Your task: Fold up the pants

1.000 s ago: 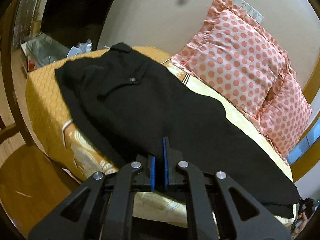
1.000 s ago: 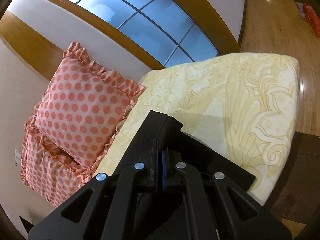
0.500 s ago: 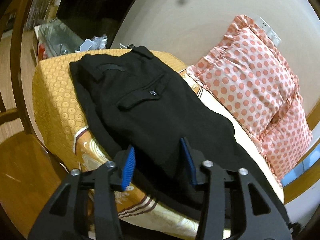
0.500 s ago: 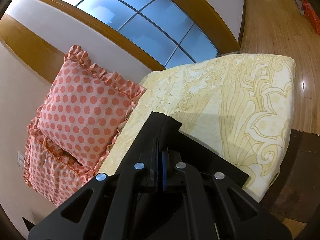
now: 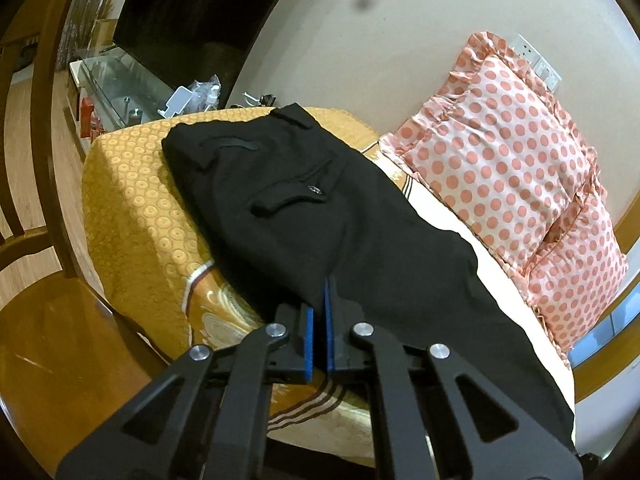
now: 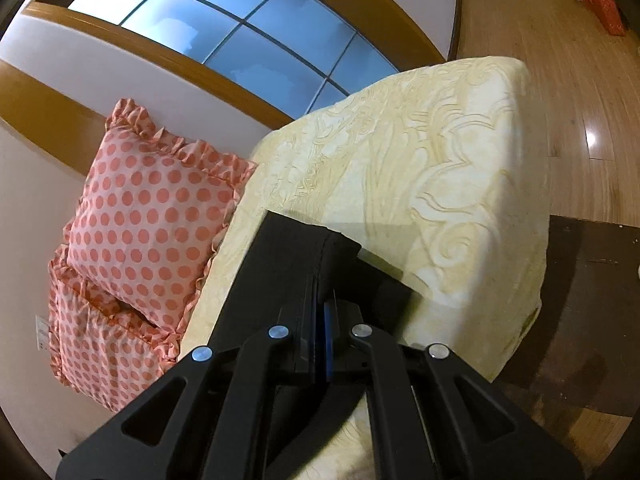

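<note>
Claws [image 5: 319, 292] [image 6: 320, 300] tight on pants [image 5: 304, 208]

Warm, rather dim indoor light is seen in both fisheye views, with straight lines bowed and dark vignetting at the rims. Beyond the right gripper [image 6: 320, 300], cool blue daylight is admitted by the window [image 6: 240, 36] and glare spots are thrown on the floor [image 6: 592, 136]. The pants [image 5: 320, 208] are rendered near-featureless black; mild blur is noted at the edges.
</note>
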`<action>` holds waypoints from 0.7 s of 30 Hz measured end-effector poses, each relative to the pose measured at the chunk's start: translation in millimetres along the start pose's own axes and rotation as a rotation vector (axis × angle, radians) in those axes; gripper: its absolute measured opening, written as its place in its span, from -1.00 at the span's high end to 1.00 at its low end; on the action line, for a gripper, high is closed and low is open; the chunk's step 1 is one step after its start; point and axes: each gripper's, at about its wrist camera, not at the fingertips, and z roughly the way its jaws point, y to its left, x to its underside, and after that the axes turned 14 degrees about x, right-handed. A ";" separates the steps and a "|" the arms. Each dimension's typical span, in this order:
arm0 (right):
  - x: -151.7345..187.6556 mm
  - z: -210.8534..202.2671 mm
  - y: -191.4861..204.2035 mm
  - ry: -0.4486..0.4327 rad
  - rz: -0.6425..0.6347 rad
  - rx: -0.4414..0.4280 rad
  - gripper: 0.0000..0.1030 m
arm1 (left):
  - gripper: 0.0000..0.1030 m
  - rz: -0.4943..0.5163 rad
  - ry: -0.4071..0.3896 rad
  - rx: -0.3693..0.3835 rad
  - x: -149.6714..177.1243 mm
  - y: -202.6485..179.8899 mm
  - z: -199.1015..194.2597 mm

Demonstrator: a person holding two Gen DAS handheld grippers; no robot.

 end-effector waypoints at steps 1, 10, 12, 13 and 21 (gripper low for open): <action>1.9 -1.8 0.4 -0.009 -0.017 0.010 0.95 | 0.92 0.008 0.001 -0.004 -0.7 0.4 0.3; 7.2 4.9 -4.6 0.020 -0.043 0.061 0.90 | 0.80 0.027 0.051 -0.023 4.7 10.1 6.0; 6.5 1.0 -3.9 0.033 -0.058 0.074 0.81 | 0.52 0.068 0.019 -0.048 4.7 4.6 -5.6; 5.5 -3.6 -3.5 0.028 -0.066 0.084 0.78 | 0.40 0.087 -0.002 -0.060 4.4 1.9 -11.6; -7.4 -39.5 -4.5 -0.174 -0.122 0.156 -0.49 | -0.59 0.325 -0.118 -0.053 3.5 -56.7 -31.4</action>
